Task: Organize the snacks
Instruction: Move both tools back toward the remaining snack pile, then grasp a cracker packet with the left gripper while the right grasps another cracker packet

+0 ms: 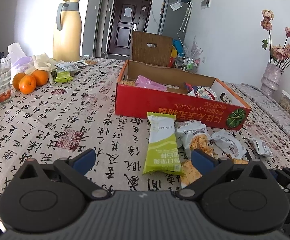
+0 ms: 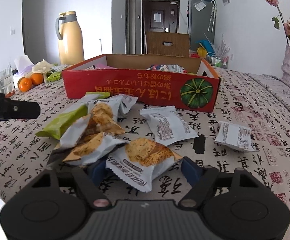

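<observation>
Crinkly foil is what these snacks are made of: light, puffy, slippery, with brittle crackers inside, so a gentle pinch across the packet's middle seems wisest. Going left to right: the left gripper (image 1: 143,160) stands wide open and holds nothing, the green bar (image 1: 162,146) lying just ahead between its fingers. The right gripper (image 2: 143,171) has its fingers partly closed around a cracker packet (image 2: 145,160); whether the pads already press it I cannot tell. Beyond both fingers sits the red box (image 2: 141,88), part filled.
</observation>
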Demonstrator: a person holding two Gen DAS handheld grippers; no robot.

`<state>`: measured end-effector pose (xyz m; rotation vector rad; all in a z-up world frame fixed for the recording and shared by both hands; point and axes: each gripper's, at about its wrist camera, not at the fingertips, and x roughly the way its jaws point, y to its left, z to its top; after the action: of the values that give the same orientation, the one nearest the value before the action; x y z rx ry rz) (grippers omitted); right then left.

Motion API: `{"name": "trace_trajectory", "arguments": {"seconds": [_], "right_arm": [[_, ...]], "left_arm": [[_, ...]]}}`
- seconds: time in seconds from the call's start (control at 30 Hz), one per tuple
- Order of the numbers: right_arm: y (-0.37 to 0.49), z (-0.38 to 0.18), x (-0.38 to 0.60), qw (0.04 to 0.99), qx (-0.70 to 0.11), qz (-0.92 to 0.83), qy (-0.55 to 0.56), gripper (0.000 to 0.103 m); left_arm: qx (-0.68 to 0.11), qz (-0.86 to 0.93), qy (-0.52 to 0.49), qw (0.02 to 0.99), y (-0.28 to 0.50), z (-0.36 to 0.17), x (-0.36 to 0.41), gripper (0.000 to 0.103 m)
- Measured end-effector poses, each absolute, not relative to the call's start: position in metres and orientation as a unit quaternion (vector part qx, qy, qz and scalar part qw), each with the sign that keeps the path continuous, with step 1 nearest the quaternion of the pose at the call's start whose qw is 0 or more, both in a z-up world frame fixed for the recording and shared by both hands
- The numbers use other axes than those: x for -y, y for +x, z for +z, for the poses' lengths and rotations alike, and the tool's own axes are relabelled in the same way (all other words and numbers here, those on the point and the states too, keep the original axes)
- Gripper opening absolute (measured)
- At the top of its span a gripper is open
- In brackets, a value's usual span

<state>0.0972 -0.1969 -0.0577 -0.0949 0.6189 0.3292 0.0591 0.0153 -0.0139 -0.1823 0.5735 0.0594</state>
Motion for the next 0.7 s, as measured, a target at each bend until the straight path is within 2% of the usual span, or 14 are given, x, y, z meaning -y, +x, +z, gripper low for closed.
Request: {"name": "trace_trajectory", "arguments": {"seconds": [0.03,0.2,0.7], "right_arm": [[0.096,-0.057,0.198,0.939,-0.3,0.159,-0.048,0.071],[0.092,-0.056,0.207,0.944,-0.293,0.143,-0.044,0.068],[0.084,-0.05,0.246,0.958,-0.269,0.102,-0.008,0.068]], "left_arm": [[-0.283,0.029,-0.09,0.954,0.059,-0.014,-0.015,0.103],[-0.286,0.028,-0.09,0.954,0.059,-0.015,-0.013,0.103],[-0.325,-0.001,-0.117,0.938,0.068,-0.022,0.004,0.103]]}}
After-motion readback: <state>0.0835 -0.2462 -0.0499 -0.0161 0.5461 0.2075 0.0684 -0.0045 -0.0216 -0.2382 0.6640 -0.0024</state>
